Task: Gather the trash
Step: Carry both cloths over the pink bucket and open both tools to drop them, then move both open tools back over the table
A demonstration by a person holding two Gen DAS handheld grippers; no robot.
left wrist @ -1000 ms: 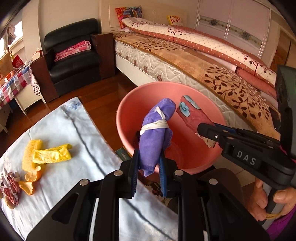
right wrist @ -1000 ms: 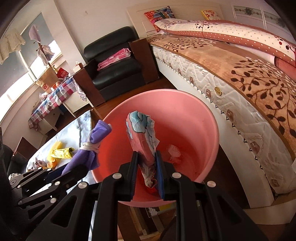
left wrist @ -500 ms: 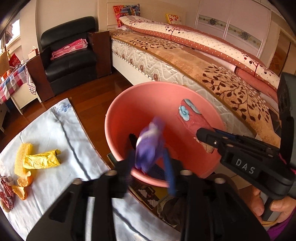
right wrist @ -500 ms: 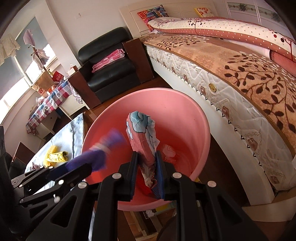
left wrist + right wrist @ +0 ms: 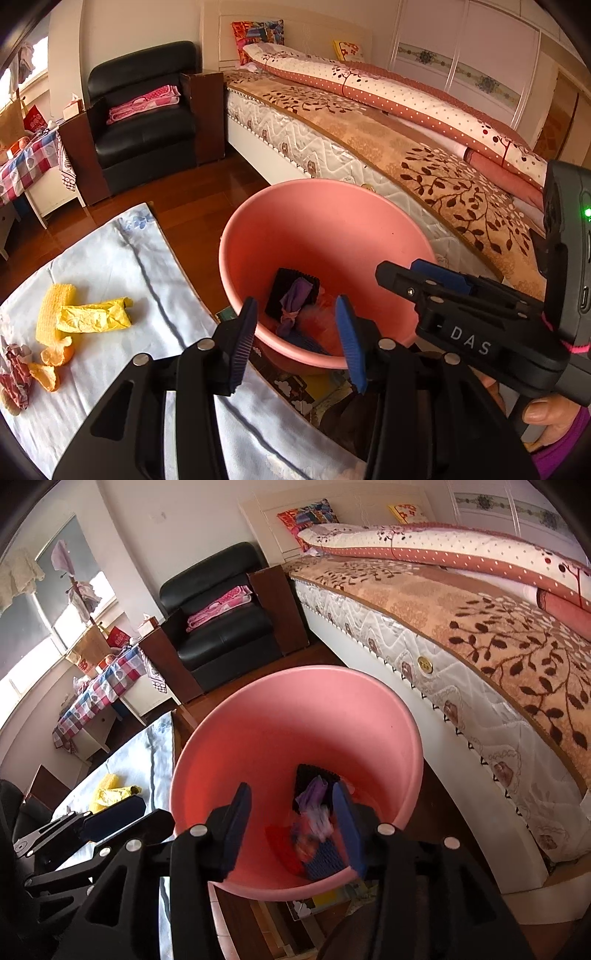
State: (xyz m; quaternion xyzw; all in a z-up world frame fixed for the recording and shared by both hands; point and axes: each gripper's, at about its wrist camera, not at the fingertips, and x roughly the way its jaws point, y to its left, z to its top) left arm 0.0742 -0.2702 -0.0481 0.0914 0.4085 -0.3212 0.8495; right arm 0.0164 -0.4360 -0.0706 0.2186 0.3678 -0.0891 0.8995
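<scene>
Left gripper (image 5: 295,332) spread wide, empty, over the near rim of the round pink plastic basin (image 5: 325,206). Right gripper (image 5: 291,823) equally wide, empty, above the basin interior. Purple cloth bundle (image 5: 293,301) lies at the basin bottom on a black ribbed pad (image 5: 282,286). Left of left gripper: yellow crumpled wrapper (image 5: 94,317) and orange peel pieces (image 5: 51,363) on the pale blue tablecloth (image 5: 122,258). Patterned bed (image 5: 424,147) beyond.

Soft daylight enters from the window (image 5: 55,602) far left of the jaws, blown out white at its lower panes. The room is evenly bright; glare streaks the wooden floor (image 5: 207,192). Fisheye bending curves the bed (image 5: 480,635) and darkens the corners. Trash in the pink basin (image 5: 258,738), between the right jaws, is motion-blurred.
</scene>
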